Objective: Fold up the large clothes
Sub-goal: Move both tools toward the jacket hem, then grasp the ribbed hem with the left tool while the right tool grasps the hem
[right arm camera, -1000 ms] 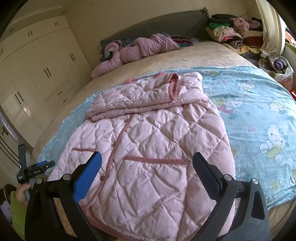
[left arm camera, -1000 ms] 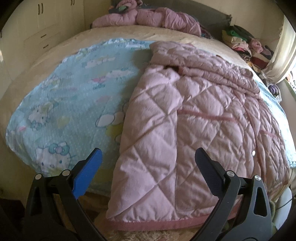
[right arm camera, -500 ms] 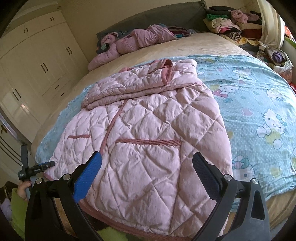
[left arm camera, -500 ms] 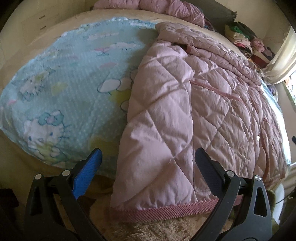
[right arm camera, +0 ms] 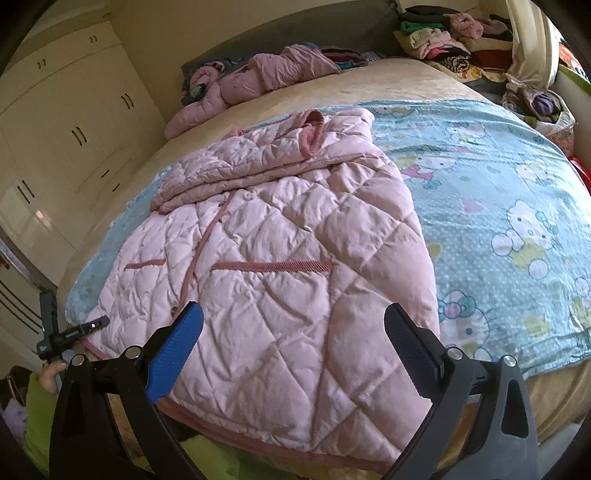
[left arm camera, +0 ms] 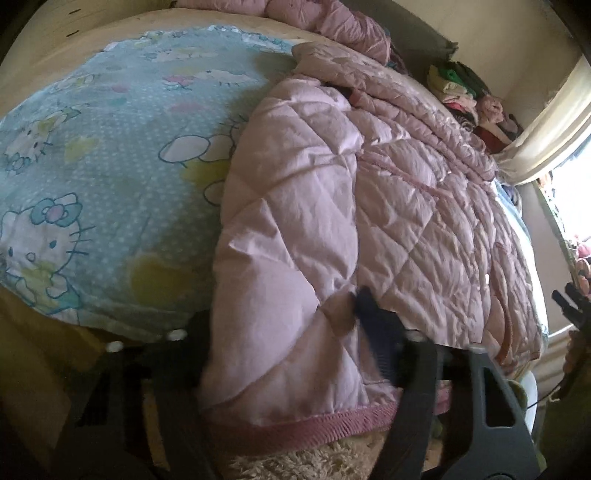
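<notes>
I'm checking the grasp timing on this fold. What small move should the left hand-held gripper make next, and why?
Probably close the left hand-held gripper on the pink quilted jacket. Its fingers straddle the lower corner just above the ribbed hem, one finger hidden behind the fabric, so the corner appears seated. The right hand-held gripper hangs open over the hem.

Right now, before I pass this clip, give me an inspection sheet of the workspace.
Surface: bed with a blue cartoon-print sheet over it.
Job's things: pink quilted coat lying flat, sleeves folded across the chest, hem hanging over the near bed edge.
Clutter: pink padded garment by the headboard; pile of clothes at the far corner.
Grippers: left gripper closing around the coat's corner near the hem, blurred; right gripper open above the hem.
Cables: nothing seen.
Surroundings: cream wardrobe, curtain, shaggy rug.
</notes>
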Demonstrator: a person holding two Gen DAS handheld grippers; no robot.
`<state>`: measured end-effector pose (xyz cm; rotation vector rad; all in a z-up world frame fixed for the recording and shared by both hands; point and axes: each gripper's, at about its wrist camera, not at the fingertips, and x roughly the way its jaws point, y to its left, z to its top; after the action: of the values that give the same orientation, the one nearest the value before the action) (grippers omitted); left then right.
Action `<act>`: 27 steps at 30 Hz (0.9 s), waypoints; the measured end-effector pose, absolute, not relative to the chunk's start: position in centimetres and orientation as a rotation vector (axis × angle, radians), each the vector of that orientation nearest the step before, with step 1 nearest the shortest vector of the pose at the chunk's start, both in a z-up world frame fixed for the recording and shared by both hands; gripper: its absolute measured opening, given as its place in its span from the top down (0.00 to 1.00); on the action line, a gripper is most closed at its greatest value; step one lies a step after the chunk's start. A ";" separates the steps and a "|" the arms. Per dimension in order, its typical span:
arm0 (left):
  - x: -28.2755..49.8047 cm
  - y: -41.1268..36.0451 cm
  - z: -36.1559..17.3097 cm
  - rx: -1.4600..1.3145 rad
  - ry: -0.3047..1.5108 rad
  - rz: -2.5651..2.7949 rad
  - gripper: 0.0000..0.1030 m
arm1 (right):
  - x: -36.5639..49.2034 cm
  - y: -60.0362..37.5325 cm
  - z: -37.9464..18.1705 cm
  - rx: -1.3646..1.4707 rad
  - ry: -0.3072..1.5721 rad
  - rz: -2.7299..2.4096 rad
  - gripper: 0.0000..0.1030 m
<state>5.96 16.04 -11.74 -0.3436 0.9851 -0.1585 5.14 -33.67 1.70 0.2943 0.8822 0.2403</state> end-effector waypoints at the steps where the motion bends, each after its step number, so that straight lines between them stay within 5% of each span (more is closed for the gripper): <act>1: 5.9 15.9 -11.6 -0.335 0.977 -0.169 0.58 | 5.0 -33.9 1.6 0.298 0.887 0.237 0.05; 8: 5.7 15.1 -10.2 -0.290 0.932 -0.187 0.75 | 3.5 -35.7 0.3 0.317 0.945 0.218 0.05; 18: 5.4 14.8 -8.9 -0.262 0.901 -0.182 0.76 | 1.1 -37.0 -4.2 0.345 1.093 0.199 0.05; 25: 5.4 15.2 -9.3 -0.255 0.919 -0.148 0.64 | 0.0 -37.8 -6.7 0.439 1.151 0.213 0.40; 27: 5.4 15.4 -9.4 -0.245 0.923 -0.133 0.51 | -0.4 -37.5 -6.1 0.409 1.133 0.228 0.56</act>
<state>5.36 15.41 -9.43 -0.2450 0.9233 -0.1335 -0.38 -37.53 -6.14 0.4095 1.1329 0.2283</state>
